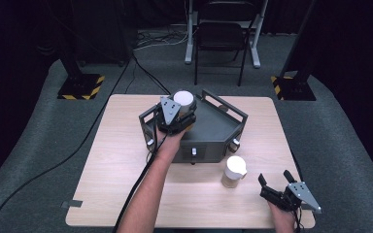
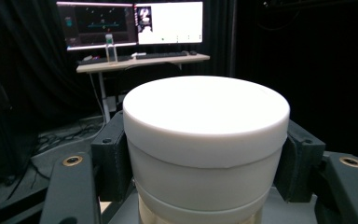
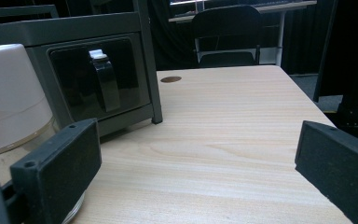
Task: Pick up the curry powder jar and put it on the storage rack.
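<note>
1. At the left of the high view, the left gripper (image 1: 177,116) is clenched on a white-lidded jar (image 1: 183,99), held upright above the left rear part of a dark grey cabinet (image 1: 213,131).
2. The left gripper view shows the black pads (image 2: 111,161) pressing the jar (image 2: 205,140) from both sides, just under the lid. No label or writing is readable on it.
3. The table (image 1: 107,170) has wide bare wood left of the cabinet, reaching to the left and near edges.
4. The cabinet sits mid-table; its raised rail frames the top.
5. A second jar (image 1: 234,171) stands on the table just in front of the cabinet's right end.
6. The right gripper (image 1: 277,184) rests near the table's front right corner, jaws spread wide, grasping nothing.
7. The right gripper view shows a drawer front with a shiny handle (image 3: 103,77) on the cabinet, and clear wood running to the far right edge.
</note>
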A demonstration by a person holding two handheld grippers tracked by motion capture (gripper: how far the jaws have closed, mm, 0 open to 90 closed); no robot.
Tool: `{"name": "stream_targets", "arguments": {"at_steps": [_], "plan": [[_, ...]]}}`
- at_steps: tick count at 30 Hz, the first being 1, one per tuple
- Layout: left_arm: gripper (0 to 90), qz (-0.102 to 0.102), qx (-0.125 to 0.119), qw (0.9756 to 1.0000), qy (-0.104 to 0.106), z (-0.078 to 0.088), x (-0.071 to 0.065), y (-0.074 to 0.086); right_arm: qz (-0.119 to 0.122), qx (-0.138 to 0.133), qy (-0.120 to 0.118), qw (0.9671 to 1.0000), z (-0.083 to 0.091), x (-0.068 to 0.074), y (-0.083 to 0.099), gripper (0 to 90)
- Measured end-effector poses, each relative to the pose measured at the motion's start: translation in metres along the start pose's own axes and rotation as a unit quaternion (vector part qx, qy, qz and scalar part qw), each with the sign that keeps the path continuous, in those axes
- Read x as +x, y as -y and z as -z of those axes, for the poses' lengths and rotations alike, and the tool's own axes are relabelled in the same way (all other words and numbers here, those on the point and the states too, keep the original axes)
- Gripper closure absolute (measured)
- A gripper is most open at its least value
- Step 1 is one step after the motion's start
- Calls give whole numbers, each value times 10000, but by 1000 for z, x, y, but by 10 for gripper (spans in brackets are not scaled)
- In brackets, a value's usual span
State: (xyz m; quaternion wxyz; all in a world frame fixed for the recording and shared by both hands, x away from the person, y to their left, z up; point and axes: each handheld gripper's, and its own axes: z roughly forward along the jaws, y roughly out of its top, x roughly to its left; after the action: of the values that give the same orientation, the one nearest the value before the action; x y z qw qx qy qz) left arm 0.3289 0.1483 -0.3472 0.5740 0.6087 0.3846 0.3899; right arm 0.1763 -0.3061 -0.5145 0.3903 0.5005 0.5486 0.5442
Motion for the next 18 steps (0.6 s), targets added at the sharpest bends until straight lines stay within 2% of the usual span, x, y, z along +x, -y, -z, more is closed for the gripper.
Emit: {"name": "stream_targets", "arguments": {"at_steps": [2,6,18], "plan": [[336,142,102,9998,-11,-6,0,1,-5,3,-12,10000,0,0,0,0],[336,280,118,9995,-22,-10,1,3,-48,18,-29,10000,0,-2,-1,0],[335,166,304,9993,-130,-17,-6,5,-60,44,-36,10000,-1,-2,-2,0]]}}
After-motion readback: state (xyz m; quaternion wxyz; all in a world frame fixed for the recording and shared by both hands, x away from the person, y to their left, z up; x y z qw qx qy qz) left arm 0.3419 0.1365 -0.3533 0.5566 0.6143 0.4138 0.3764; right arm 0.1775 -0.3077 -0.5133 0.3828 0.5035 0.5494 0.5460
